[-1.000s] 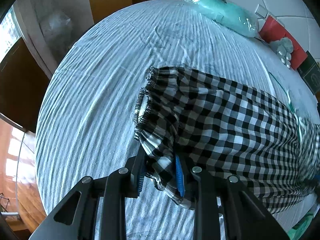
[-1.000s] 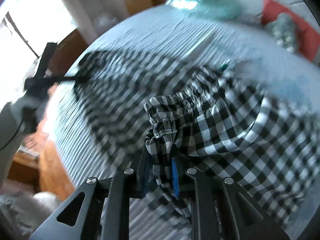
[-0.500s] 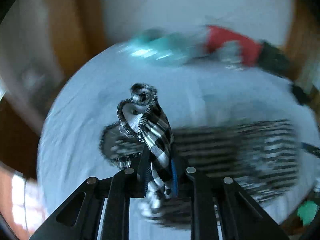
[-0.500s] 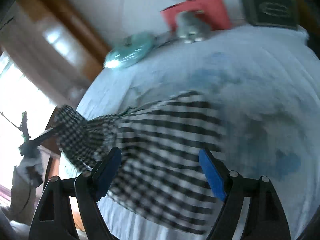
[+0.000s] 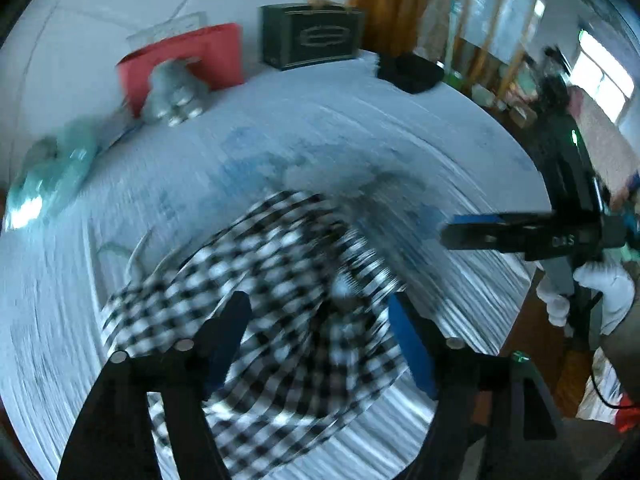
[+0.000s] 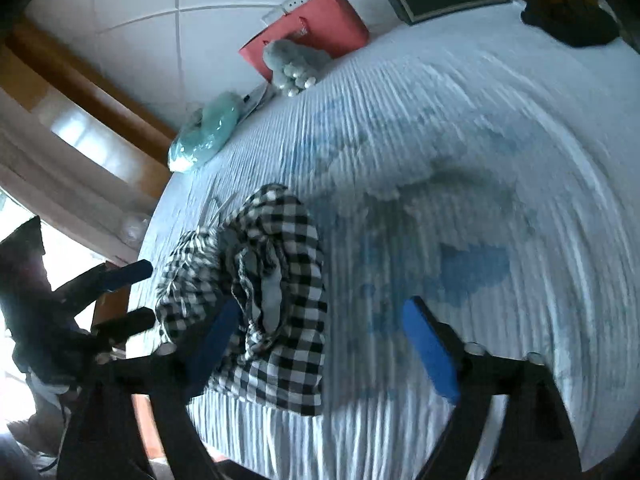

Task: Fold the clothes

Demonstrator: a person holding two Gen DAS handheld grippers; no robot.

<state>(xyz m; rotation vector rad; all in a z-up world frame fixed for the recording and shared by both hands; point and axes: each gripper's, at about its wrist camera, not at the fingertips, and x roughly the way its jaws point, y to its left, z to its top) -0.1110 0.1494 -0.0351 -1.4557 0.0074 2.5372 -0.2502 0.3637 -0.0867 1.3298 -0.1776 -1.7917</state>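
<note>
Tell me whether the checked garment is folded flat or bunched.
Bunched. The checked garment lies in a crumpled heap on the bed, its gathered waistband twisted on top; neither open gripper holds it.

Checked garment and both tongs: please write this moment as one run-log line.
step: fold clothes | checked garment: bunched on bed, released | left tongs: open | right tongs: open

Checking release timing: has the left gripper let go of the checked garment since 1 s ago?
Yes. The left gripper is open, and the checked garment lies bunched on the bed, nearer the red bag.
</note>
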